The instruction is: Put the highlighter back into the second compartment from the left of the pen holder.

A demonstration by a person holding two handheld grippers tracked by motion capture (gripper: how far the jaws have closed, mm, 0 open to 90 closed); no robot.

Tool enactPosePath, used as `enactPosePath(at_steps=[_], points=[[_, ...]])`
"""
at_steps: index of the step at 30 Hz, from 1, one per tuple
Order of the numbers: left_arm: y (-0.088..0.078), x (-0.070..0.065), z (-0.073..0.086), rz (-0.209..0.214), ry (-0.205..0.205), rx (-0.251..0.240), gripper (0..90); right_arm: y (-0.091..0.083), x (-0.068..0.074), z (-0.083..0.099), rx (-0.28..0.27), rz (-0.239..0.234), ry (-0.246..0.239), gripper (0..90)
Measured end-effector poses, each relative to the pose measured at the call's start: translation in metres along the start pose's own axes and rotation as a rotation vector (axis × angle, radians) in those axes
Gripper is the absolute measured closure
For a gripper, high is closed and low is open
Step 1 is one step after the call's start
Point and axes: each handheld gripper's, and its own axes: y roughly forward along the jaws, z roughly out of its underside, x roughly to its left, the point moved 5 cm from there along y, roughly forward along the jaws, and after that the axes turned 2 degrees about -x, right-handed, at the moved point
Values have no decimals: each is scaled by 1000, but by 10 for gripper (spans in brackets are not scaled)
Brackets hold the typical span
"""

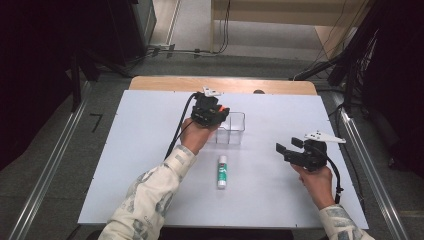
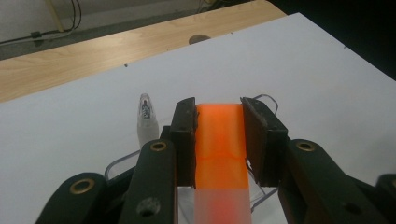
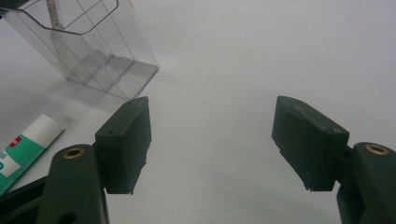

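We hold the left gripper (image 1: 220, 112) at the near-left corner of a clear plastic organiser box (image 1: 235, 131), which stands near the middle of the white table (image 1: 125, 165). Its jaws are clenched on an orange highlighter (image 2: 219, 140): in the left gripper view both black pads press flat against the sides of the orange barrel, which runs lengthwise between them and turns frosted towards the camera. In the high view the orange shows just at the gripper's tip, above the box's left edge. Whether the marker touches the box we cannot tell.

Under the left gripper the curved clear rim of the box shows, and a white pen (image 2: 146, 119) with a printed tip stands upright in it, just left of the jaws.

Our right gripper (image 1: 286, 150) rests well apart, over bare table on the right side, its jaws released and standing wide with nothing between them. In the right gripper view the box's inner dividers are visible.

A glue stick (image 1: 222, 171) with a green label and white cap lies flat on the table, on the near side of the box and between our two hands.
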Motion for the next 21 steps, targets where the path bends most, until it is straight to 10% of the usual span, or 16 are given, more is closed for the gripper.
enactPosePath(at_steps=[21], points=[[32,-10,-26,-15,17,8,675,-1,-1,0,-2,-6,8,269]])
